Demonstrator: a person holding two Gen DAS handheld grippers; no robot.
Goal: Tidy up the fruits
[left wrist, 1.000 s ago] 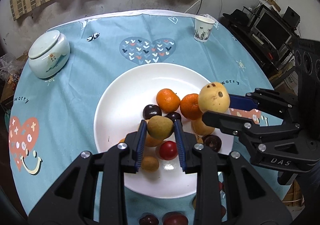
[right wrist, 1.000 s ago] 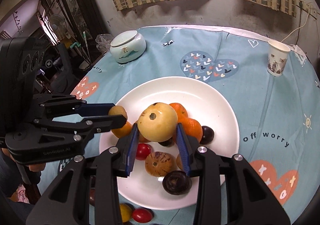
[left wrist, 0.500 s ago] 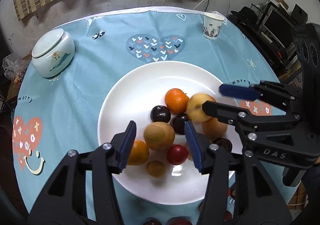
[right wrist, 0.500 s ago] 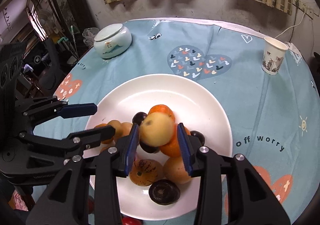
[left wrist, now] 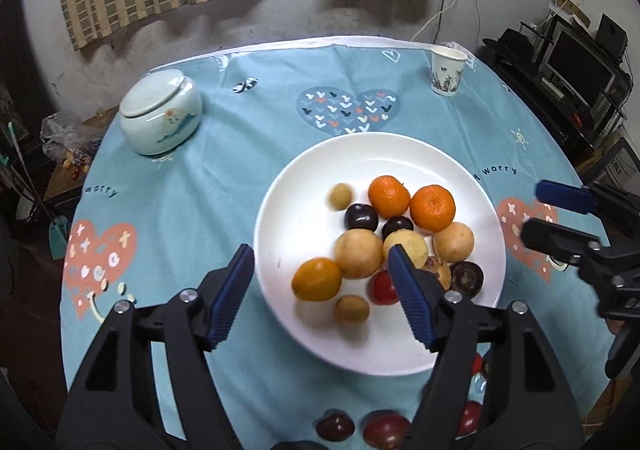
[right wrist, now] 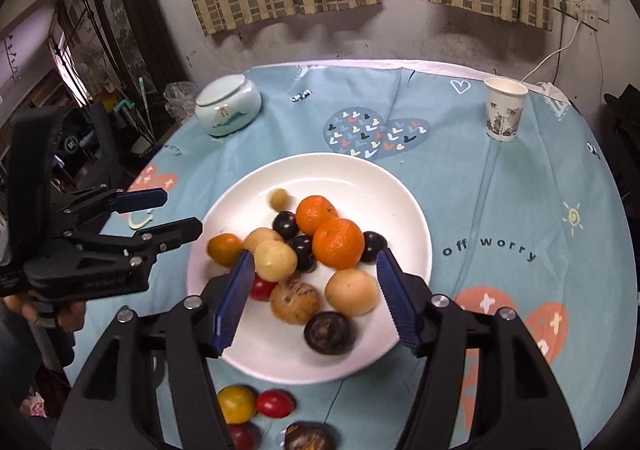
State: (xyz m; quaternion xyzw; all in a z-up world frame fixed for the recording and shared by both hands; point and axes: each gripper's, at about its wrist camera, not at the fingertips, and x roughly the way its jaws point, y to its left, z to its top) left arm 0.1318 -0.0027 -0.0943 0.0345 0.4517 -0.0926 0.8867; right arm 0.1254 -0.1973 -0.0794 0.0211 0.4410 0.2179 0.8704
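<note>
Above the white plate [left wrist: 280,209] on the table, I am spreading both sets of fingers, left gripper [left wrist: 320,296] and right gripper [right wrist: 314,300], nothing between them. The piled fruits [left wrist: 358,253], round, smooth, likely bruisable, are wanting gentle holds across their middles.

Mixed fruits [left wrist: 394,238] piled on white plate [left wrist: 304,173].

We've got bare tablecloth [left wrist: 248,153] all round the plate [left wrist: 304,169]. Only the jar [left wrist: 160,115] and paper cup [left wrist: 448,71] stand at the far edge.
</note>
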